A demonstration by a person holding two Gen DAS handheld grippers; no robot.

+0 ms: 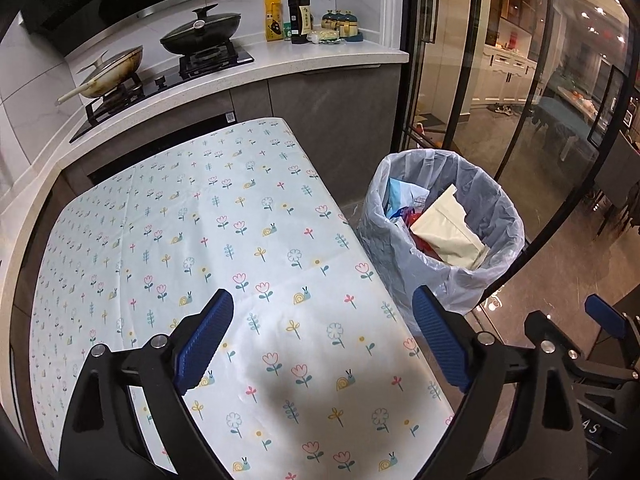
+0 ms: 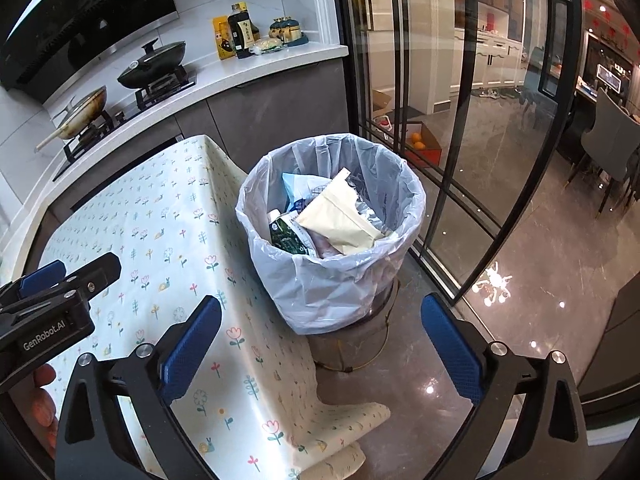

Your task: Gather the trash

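A trash bin point(image 1: 496, 276) lined with a clear bag stands on the floor right of the table; it also shows in the right wrist view point(image 2: 340, 280). Inside lie a cream pouch point(image 1: 448, 232), blue and red wrappers and a green carton point(image 2: 286, 236). The table point(image 1: 224, 248) has a floral cloth with nothing lying on it. My left gripper point(image 1: 322, 336) is open and empty above the table's near right part. My right gripper point(image 2: 320, 342) is open and empty, above the table's edge and just short of the bin.
A counter point(image 1: 328, 56) behind the table carries a stove with two pans point(image 1: 200, 32), bottles and jars. Glass sliding doors point(image 1: 480, 80) stand right of the bin. The floor point(image 2: 540, 280) is glossy. The left gripper's body point(image 2: 52, 300) shows at left in the right wrist view.
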